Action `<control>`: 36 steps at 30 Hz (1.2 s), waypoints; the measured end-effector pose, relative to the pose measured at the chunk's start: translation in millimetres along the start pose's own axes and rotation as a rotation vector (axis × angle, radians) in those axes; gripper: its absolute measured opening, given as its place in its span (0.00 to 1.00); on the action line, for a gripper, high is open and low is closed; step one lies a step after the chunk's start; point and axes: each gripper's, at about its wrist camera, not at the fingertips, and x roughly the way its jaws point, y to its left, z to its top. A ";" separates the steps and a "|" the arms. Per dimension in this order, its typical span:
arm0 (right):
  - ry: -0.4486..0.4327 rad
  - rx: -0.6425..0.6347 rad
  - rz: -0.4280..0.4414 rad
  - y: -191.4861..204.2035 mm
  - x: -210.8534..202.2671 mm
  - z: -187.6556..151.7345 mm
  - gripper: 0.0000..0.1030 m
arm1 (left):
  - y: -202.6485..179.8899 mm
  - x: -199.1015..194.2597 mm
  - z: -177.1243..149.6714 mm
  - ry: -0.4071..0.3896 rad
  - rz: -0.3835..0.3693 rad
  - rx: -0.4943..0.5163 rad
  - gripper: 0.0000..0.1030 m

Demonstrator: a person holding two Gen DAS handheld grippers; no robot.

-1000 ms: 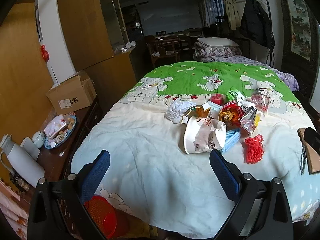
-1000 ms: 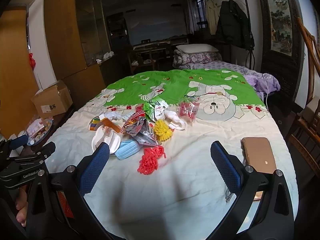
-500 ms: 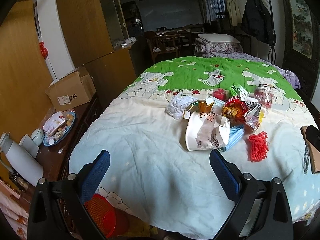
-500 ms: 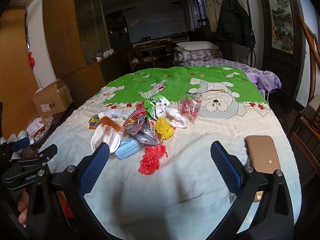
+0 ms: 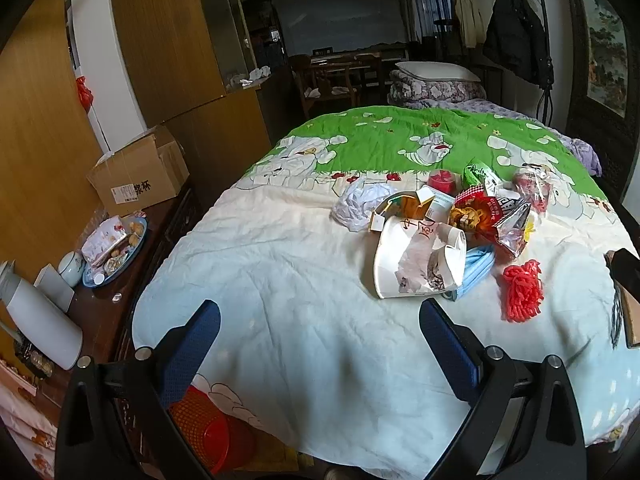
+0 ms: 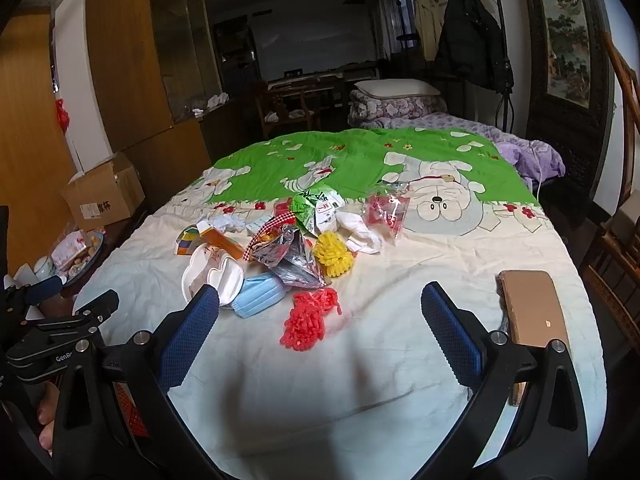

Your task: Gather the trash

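A pile of trash lies on the bed (image 5: 280, 280): a flattened white paper cup (image 5: 416, 260), a blue face mask (image 5: 474, 266), a red fuzzy clump (image 5: 522, 290), a red and silver snack bag (image 5: 492, 216), a crumpled white tissue (image 5: 360, 202). In the right wrist view I see the cup (image 6: 212, 276), mask (image 6: 260, 294), red clump (image 6: 308, 318), a yellow clump (image 6: 334, 254) and a green packet (image 6: 316, 208). A red mesh bin (image 5: 208, 428) stands on the floor below the bed's near left corner. My left gripper (image 5: 318, 326) is open and empty, short of the cup. My right gripper (image 6: 320, 314) is open and empty, framing the red clump.
A tan flat box (image 6: 534, 306) lies on the bed at the right. A dark side table (image 5: 100, 308) on the left bears a white thermos (image 5: 40, 320), a plate of snacks (image 5: 114, 248) and a cardboard box (image 5: 140, 172). A wooden chair (image 6: 616, 256) stands at the right.
Both grippers have moved a little forward towards the trash pile, which now looks slightly nearer. Both stay open and empty.
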 end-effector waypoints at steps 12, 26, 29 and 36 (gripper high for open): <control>0.009 -0.002 0.003 3.9 5.5 0.9 0.94 | -0.4 4.5 -0.5 0.003 0.000 0.004 0.95; 0.007 0.000 -0.001 1.2 7.0 0.1 0.94 | -9.0 12.2 3.9 0.022 -0.064 0.015 0.94; 0.005 -0.001 -0.003 0.2 6.3 0.4 0.94 | -10.4 13.6 5.3 0.025 -0.089 0.014 0.94; 0.002 0.000 -0.005 -0.9 5.6 3.3 0.94 | -12.1 10.9 6.8 0.005 -0.084 0.016 0.94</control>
